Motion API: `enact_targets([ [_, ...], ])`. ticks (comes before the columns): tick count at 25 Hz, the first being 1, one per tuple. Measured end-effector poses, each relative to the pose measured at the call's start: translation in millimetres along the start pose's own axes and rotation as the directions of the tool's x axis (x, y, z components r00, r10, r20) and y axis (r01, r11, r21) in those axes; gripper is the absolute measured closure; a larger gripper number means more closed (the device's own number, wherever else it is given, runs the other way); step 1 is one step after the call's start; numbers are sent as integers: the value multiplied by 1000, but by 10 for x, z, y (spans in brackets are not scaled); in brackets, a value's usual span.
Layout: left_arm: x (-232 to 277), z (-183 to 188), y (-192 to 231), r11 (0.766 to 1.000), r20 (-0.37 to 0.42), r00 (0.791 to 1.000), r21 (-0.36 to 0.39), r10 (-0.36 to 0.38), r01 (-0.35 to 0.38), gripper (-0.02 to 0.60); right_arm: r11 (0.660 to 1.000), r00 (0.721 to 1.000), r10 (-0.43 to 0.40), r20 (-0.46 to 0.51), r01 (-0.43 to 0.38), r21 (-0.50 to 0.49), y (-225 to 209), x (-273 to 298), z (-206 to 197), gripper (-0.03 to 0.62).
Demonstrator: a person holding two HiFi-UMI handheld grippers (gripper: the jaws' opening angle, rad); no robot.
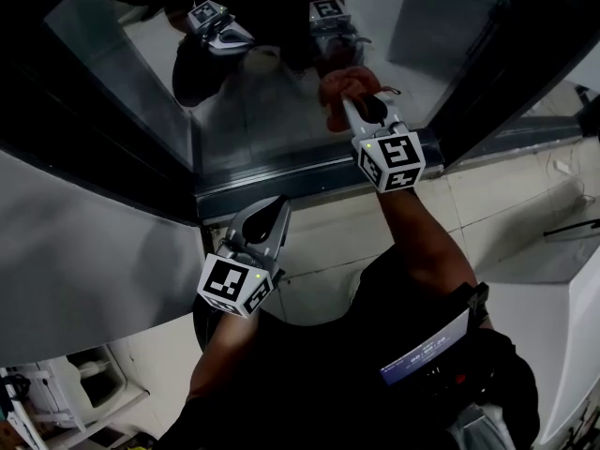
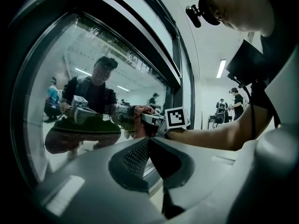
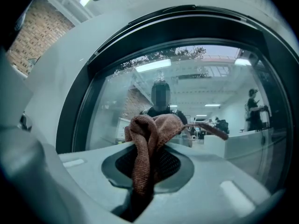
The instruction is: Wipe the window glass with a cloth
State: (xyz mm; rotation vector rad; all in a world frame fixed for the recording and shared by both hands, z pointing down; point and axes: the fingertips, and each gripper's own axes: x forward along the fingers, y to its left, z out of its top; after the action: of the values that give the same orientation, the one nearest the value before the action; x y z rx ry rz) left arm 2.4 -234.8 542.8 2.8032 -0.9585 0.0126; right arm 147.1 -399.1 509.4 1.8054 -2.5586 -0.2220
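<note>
Right gripper (image 1: 367,112) is clamped on the brown cloth (image 1: 347,86), and the cloth sits low on the window glass (image 1: 253,111), touching or just off it. Left gripper (image 1: 272,216) has jaws together, empty, below the pane. Step, by my reading: wiping stroke. Next: press cloth flat, sweep across.

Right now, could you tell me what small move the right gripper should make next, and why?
Probably press the cloth flat to the window glass and start a short sideways stroke: the right gripper is shut on it, bunched, low by the pane.
</note>
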Motion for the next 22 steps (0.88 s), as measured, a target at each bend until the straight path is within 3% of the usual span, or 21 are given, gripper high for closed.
enact_targets([
  [22,96,-57,-60,999,-7,1000,10,-31,31,565,986,985,-167,-45,167,0,-912,-381,-136,551],
])
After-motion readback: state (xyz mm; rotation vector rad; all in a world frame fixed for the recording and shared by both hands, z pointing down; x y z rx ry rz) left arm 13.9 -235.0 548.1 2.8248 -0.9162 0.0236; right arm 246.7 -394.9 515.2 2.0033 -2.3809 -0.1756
